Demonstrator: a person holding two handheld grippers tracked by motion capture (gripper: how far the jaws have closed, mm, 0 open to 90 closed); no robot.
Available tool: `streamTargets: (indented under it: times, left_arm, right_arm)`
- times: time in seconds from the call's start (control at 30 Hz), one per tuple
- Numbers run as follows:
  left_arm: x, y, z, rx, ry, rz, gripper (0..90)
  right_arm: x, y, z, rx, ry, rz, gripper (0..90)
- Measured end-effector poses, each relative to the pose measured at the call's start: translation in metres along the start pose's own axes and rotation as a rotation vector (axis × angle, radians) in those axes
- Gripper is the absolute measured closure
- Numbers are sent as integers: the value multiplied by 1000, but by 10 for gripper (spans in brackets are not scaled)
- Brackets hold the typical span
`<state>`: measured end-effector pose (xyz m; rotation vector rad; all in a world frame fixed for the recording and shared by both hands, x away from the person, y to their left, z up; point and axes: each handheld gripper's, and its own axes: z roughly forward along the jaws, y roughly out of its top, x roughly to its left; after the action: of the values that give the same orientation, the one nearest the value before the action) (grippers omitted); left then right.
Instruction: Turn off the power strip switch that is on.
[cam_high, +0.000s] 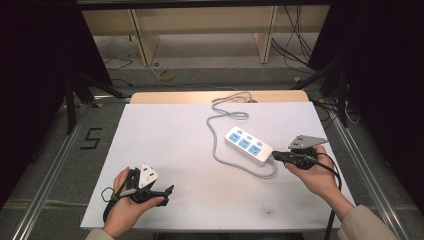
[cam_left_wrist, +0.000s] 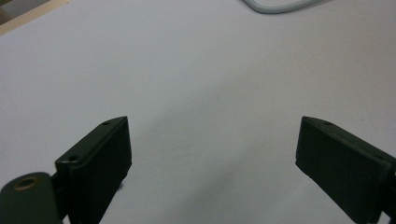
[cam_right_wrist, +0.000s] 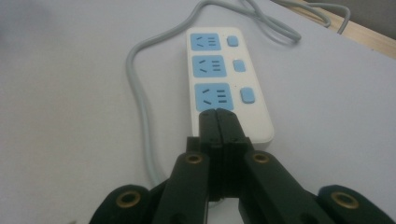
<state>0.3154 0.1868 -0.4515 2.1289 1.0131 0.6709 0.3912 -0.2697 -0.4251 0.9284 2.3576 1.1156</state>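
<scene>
White power strip (cam_high: 248, 145) with three blue sockets and three blue switches lies flat on the white worktop (cam_high: 165, 150), right of centre, angled with one short end toward the person's right hand; its grey cord (cam_high: 222, 117) loops back toward the far edge and a second bend curls along the strip's near side. Right hand-held gripper (cam_right_wrist: 217, 114): jaws pressed together, nothing between them, tips poised over the nearest socket (cam_right_wrist: 214, 97) at the near end of the strip; whether they touch the plastic I cannot tell. The nearest switch (cam_right_wrist: 247, 96) sits just to the side of the tips in the right gripper view. Judgement: step in hand is a poke or press at this end of the strip, most likely the rocker switch. To do it well, keep the jaws closed as a single blunt point, shift sideways onto the switch pad, press straight down; an oblique push would skid the light strip across the smooth worktop. Left hand-held gripper (cam_left_wrist: 212, 149): jaws spread wide, empty, over bare worktop near the front left, well apart from the strip; it could brace the far end if the strip slides.
</scene>
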Motion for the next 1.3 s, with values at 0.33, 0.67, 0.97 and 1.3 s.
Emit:
streamTargets:
  times: [0.33, 0.67, 0.97, 1.3]
  left_arm:
    - [0, 0, 0, -1, 2, 3, 101]
    - [-1, 0, 1, 1, 1, 6, 101]
    - [-2, 1, 1, 2, 1, 13, 101]
    - [-3, 2, 1, -3, -5, 13, 102]
  right_arm:
    - [-3, 7, 10, 27, 4, 5, 900]
    - [-7, 13, 18, 47, -1, 12, 900]
    - [-10, 16, 23, 63, -3, 15, 900]
    - [-11, 20, 32, 83, 4, 20, 900]
